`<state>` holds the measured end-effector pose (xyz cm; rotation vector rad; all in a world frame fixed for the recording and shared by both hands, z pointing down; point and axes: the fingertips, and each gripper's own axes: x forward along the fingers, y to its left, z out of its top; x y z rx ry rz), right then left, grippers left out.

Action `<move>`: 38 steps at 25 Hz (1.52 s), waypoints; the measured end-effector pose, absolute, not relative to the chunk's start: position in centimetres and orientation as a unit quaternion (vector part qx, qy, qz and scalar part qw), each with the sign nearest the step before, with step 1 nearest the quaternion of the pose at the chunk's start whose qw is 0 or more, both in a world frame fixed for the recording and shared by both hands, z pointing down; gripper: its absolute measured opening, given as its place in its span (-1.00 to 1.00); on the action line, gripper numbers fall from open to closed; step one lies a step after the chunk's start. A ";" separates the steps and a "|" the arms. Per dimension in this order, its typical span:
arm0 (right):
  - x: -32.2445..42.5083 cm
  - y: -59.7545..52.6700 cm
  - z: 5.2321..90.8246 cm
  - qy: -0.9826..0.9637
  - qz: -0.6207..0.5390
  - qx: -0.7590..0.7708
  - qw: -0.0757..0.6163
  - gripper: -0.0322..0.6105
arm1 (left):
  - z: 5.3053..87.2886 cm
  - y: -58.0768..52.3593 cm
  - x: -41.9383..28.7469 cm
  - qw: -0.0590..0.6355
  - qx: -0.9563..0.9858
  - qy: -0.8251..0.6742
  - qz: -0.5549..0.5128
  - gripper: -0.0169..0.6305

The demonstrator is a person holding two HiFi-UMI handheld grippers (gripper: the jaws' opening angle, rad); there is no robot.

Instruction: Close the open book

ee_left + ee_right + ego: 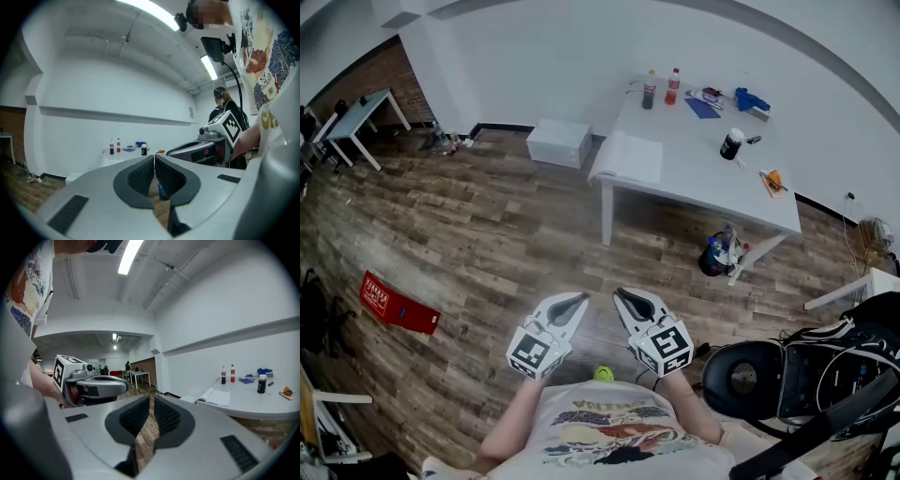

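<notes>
**While both grippers are idling shut, the open book is lying on the far bench**

As the person is standing on the wooden floor [487, 234], the left gripper [582, 297] and the right gripper [619, 292] are hanging side by side in front of the chest, pointing roughly level towards the bench [703, 164]. Each gripper's own view is showing its fingers [139, 177] pressed together at the tips, with nothing between them. The open book [626, 157] is lying pages up at the left end of the white bench, right at its edge and well apart from both grippers. Two bottles [660, 89] are standing at the bench's far side, a dark canister with a white lid [731, 143] is standing near the middle, and a blue object [751, 98] is lying near the far right corner. A white box [559, 142] is sitting on the floor just beside the bench, a red box [398, 305] is lying at the left, and black bags [797, 370] are resting at the person's right.
</notes>
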<state>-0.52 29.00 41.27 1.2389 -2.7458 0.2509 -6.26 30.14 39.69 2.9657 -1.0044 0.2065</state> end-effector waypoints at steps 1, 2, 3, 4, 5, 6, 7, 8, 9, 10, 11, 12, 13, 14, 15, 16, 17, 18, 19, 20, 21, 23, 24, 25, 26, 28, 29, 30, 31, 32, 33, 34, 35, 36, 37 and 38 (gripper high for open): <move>-0.6 28.7 41.2 -0.908 0.083 0.407 0.058 -0.79 | 39.6 29.8 -6.4 0.000 0.944 -0.322 0.068 -0.91; -0.8 28.4 41.1 -0.909 0.082 0.405 0.057 -0.79 | 39.5 29.5 -6.6 -0.003 0.943 -0.324 0.070 -0.91; -1.0 28.1 41.0 -0.910 0.081 0.402 0.056 -0.79 | 39.6 29.2 -6.8 -0.005 0.943 -0.326 0.072 -0.91; -1.1 27.7 41.0 -0.911 0.081 0.401 0.054 -0.79 | 39.7 28.8 -7.0 -0.005 0.942 -0.327 0.075 -0.91; -1.1 27.4 41.0 -0.911 0.082 0.400 0.053 -0.79 | 39.8 28.4 -7.0 -0.004 0.942 -0.327 0.077 -0.91; -1.1 26.9 41.0 -0.911 0.083 0.401 0.051 -0.79 | 40.0 27.9 -7.0 -0.001 0.942 -0.327 0.079 -0.91; -1.1 26.4 41.1 -0.910 0.085 0.403 0.051 -0.79 | 40.1 27.4 -7.0 0.002 0.942 -0.325 0.079 -0.91; -1.0 25.9 41.3 -0.909 0.087 0.404 0.051 -0.79 | 40.2 26.8 -6.9 0.004 0.943 -0.324 0.078 -0.91; -1.0 25.2 41.4 -0.908 0.088 0.406 0.052 -0.79 | 40.3 26.2 -6.9 0.006 0.944 -0.321 0.077 -0.91; -0.9 24.5 41.5 -0.907 0.090 0.408 0.053 -0.79 | 40.3 25.5 -6.8 0.007 0.945 -0.318 0.075 -0.91; -0.9 23.8 41.6 -0.906 0.091 0.409 0.055 -0.79 | 40.3 24.8 -6.7 0.008 0.946 -0.315 0.074 -0.91; -1.0 23.0 41.7 -0.905 0.091 0.411 0.057 -0.79 | 40.4 24.0 -6.7 0.009 0.947 -0.312 0.073 -0.91; -1.1 22.3 41.7 -0.904 0.092 0.413 0.060 -0.79 | 40.4 23.2 -6.8 0.009 0.948 -0.310 0.071 -0.91; -1.2 21.4 41.7 -0.903 0.092 0.415 0.062 -0.79 | 40.4 22.3 -6.9 0.008 0.949 -0.308 0.071 -0.91; -1.3 20.6 41.6 -0.902 0.091 0.416 0.065 -0.79 | 40.5 21.3 -7.1 0.006 0.949 -0.307 0.070 -0.91; -1.5 19.7 41.6 -0.902 0.091 0.417 0.068 -0.79 | 40.4 20.3 -7.2 0.005 0.949 -0.307 0.069 -0.91; -1.6 18.8 41.5 -0.901 0.089 0.418 0.071 -0.79 | 40.3 19.2 -7.4 0.004 0.950 -0.306 0.068 -0.91; -1.7 17.7 41.3 -0.900 0.088 0.421 0.074 -0.79 | 40.2 18.1 -7.5 0.004 0.950 -0.305 0.066 -0.91; -1.8 16.7 41.2 -0.898 0.087 0.424 0.076 -0.79 | 40.0 17.0 -7.7 0.003 0.951 -0.303 0.064 -0.91; -1.9 15.7 41.1 -0.896 0.086 0.428 0.077 -0.79 | 39.9 16.0 -7.9 0.003 0.952 -0.299 0.063 -0.91; -2.0 14.8 41.1 -0.894 0.086 0.433 0.077 -0.79 | 39.9 15.1 -8.0 0.002 0.953 -0.295 0.063 -0.91; -2.3 12.9 41.1 -0.889 0.088 0.444 0.076 -0.79 | 39.8 13.2 -8.3 0.000 0.956 -0.285 0.065 -0.91; -2.3 11.8 41.1 -0.886 0.090 0.448 0.075 -0.79 | 39.8 12.1 -8.3 0.000 0.958 -0.280 0.066 -0.91; -2.5 10.8 41.1 -0.884 0.092 0.452 0.075 -0.79 | 39.7 10.8 -8.4 0.000 0.959 -0.276 0.065 -0.91; -2.6 9.7 41.0 -0.882 0.093 0.455 0.075 -0.79 | 39.5 9.6 -8.5 -0.001 0.960 -0.272 0.063 -0.91; -3.0 7.6 41.1 -0.879 0.094 0.460 0.076 -0.79 | 39.2 7.3 -8.7 -0.005 0.962 -0.265 0.059 -0.91; -3.2 6.5 41.1 -0.878 0.094 0.463 0.076 -0.79 | 39.1 6.2 -8.8 -0.006 0.964 -0.261 0.058 -0.91; -3.3 5.5 41.1 -0.876 0.094 0.466 0.077 -0.79 | 39.1 5.2 -8.8 -0.005 0.965 -0.256 0.059 -0.91; -3.5 4.6 41.0 -0.875 0.095 0.469 0.077 -0.79 | 39.1 4.4 -8.9 -0.004 0.966 -0.252 0.060 -0.91; -3.6 3.7 41.0 -0.874 0.095 0.471 0.077 -0.79 | 39.2 3.6 -9.0 -0.002 0.967 -0.249 0.060 -0.91; -3.8 2.9 41.0 -0.873 0.095 0.472 0.079 -0.79 | 39.2 2.8 -9.1 -0.002 0.968 -0.245 0.060 -0.91; -4.0 2.0 41.0 -0.872 0.095 0.474 0.081 -0.79 | 39.2 2.0 -9.3 -0.003 0.969 -0.241 0.060 -0.91; -4.2 1.1 41.0 -0.871 0.094 0.476 0.082 -0.79 | 39.2 1.2 -9.4 -0.003 0.969 -0.238 0.061 -0.91; -4.4 0.2 40.9 -0.869 0.093 0.478 0.082 -0.79 | 39.4 0.3 -9.6 -0.003 0.970 -0.236 0.061 -0.91; -4.5 -0.7 40.9 -0.868 0.093 0.481 0.081 -0.79 | 39.5 -0.6 -9.7 -0.002 0.970 -0.234 0.062 -0.91; -4.6 -1.6 40.9 -0.866 0.092 0.484 0.081 -0.79 | 39.7 -1.3 -9.8 -0.001 0.971 -0.231 0.062 -0.91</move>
